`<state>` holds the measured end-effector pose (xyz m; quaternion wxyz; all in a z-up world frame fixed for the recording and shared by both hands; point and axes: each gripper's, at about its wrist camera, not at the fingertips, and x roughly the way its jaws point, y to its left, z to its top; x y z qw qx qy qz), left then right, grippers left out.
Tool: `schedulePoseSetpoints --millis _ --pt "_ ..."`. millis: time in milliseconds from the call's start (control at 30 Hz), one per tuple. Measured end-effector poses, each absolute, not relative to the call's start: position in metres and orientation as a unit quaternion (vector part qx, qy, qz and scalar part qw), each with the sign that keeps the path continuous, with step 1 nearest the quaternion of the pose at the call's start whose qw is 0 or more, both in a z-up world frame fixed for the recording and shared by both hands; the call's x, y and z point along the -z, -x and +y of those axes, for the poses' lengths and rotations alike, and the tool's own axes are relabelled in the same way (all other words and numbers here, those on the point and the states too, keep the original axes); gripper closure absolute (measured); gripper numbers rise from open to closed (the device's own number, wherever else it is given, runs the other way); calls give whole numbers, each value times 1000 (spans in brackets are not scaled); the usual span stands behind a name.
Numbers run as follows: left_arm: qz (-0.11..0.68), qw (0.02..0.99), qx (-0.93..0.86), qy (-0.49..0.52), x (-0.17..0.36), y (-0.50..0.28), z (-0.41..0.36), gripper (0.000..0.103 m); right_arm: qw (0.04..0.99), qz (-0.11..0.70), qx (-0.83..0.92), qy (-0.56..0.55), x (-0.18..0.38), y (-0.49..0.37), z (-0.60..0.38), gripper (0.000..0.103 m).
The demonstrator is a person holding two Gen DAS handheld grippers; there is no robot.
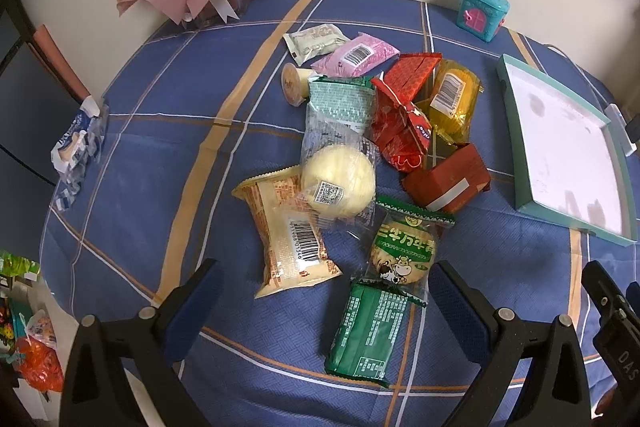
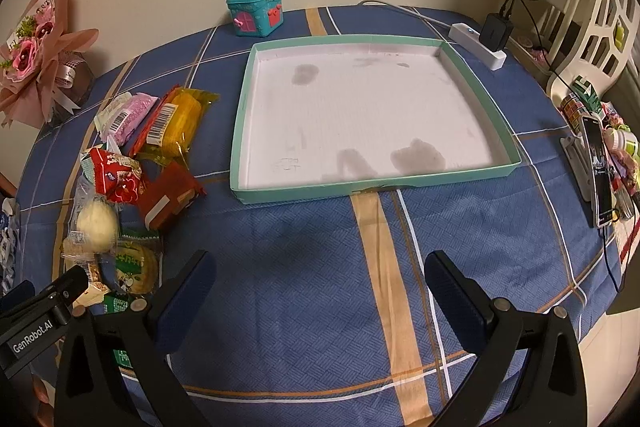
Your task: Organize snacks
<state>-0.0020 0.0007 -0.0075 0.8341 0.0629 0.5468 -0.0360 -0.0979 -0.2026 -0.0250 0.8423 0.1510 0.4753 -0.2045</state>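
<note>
Left wrist view: green packet [image 1: 368, 333] between spread left gripper [image 1: 326, 291] fingers.

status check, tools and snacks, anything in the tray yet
Left tool open over snacks, holding nothing. Right tool open, empty. Tray empty. Nothing blocking.

The right gripper [image 2: 320, 291] is hovering with its jaws spread wide over the blue plaid tablecloth [image 2: 304, 267]. Ahead of it, a shallow teal tray [image 2: 476, 83] is sitting empty. Snack packets [image 2: 140, 163] are lying heaped to its left.
</note>
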Motion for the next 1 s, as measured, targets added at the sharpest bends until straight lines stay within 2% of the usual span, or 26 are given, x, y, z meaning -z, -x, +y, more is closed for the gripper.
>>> schedulePoseSetpoints --millis 1000 --pt "553 830 33 -64 12 3 2 0 840 479 205 -150 25 94 -203 0"
